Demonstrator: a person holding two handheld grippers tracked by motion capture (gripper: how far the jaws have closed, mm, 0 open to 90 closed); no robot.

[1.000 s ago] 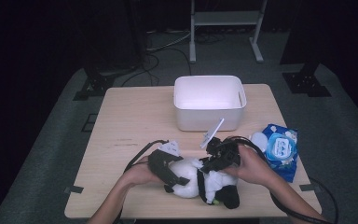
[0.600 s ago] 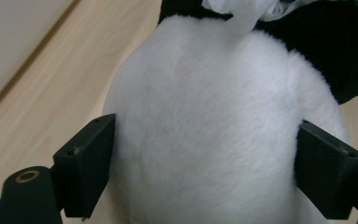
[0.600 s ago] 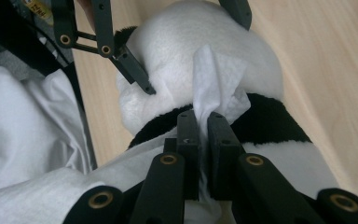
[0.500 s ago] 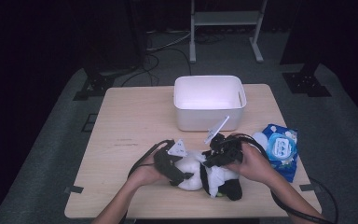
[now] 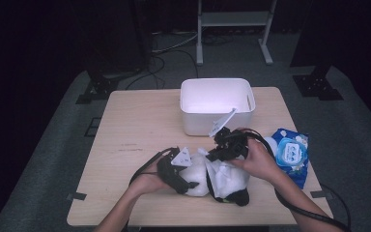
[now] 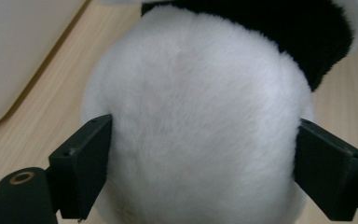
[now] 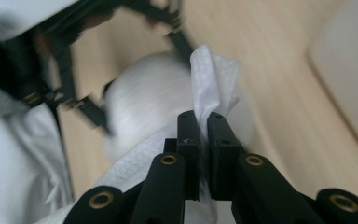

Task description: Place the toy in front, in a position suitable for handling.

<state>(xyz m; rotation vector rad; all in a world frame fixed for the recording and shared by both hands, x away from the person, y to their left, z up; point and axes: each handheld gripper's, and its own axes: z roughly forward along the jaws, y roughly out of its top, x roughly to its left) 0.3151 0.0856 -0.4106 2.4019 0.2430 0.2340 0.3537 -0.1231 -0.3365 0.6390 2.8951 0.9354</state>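
A black-and-white plush panda (image 5: 196, 175) lies near the table's front edge. My left gripper (image 5: 186, 182) grips its white rounded part (image 6: 186, 70) from both sides, with the pads pressed into the fur. Its jaws have just been opening a little with the plush still between them. My right gripper (image 5: 218, 153) is shut on a white wet wipe (image 7: 212, 74). The wipe (image 5: 224, 178) drapes over the panda's right side. In the right gripper view, the plush (image 7: 144, 102) sits blurred behind the wipe.
A white plastic bin (image 5: 217, 104) stands at the table's back centre, just beyond the hands. A blue pack of wipes (image 5: 290, 154) lies at the right edge. Bare wooden tabletop (image 5: 135, 130) stretches to the left. Cables trail off the front.
The wipe has shifted a little across the panda under my right gripper. Both hands have stayed roughly in place.
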